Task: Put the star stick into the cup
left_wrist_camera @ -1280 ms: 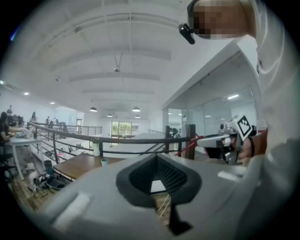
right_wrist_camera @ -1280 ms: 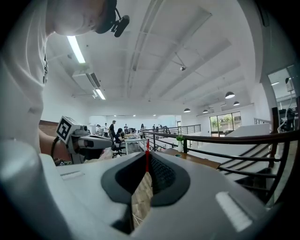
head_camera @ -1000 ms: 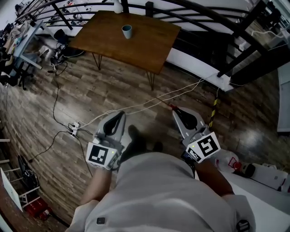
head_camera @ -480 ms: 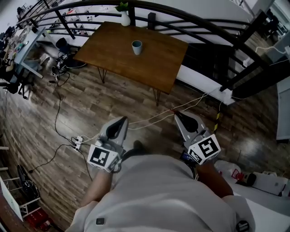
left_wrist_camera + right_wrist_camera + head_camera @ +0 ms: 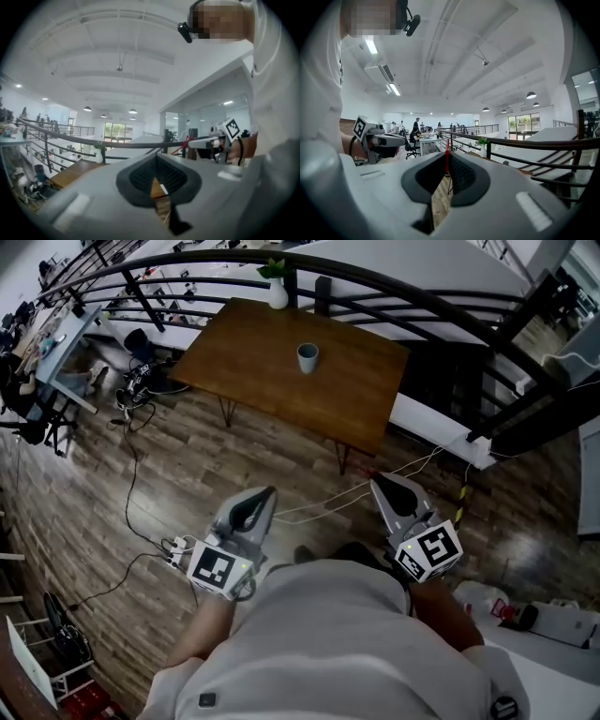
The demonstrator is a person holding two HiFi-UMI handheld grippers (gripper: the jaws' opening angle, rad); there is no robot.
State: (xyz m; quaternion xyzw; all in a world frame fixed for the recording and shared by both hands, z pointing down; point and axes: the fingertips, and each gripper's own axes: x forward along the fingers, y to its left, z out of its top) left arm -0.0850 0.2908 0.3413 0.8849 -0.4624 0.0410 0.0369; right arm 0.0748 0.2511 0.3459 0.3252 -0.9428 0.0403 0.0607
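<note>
Approach stage: right hand-held gripper (image 5: 379,484) is pinching the star stick (image 5: 446,161); cup (image 5: 307,357) is standing far off on the surface (image 5: 253,343).
Left hand-held gripper (image 5: 267,493) is sitting pressed together, empty. Tip: approaching from above w/ stick upright, lowering slowly.

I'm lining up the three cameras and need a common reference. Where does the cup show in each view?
Head view: the cup stands near the middle of the table, upper centre.
Left gripper view: not seen.
Right gripper view: not seen.
Shared landmark: the white vase at the table's far edge, left of centre in the left gripper view, right of centre in the right gripper view.
</note>
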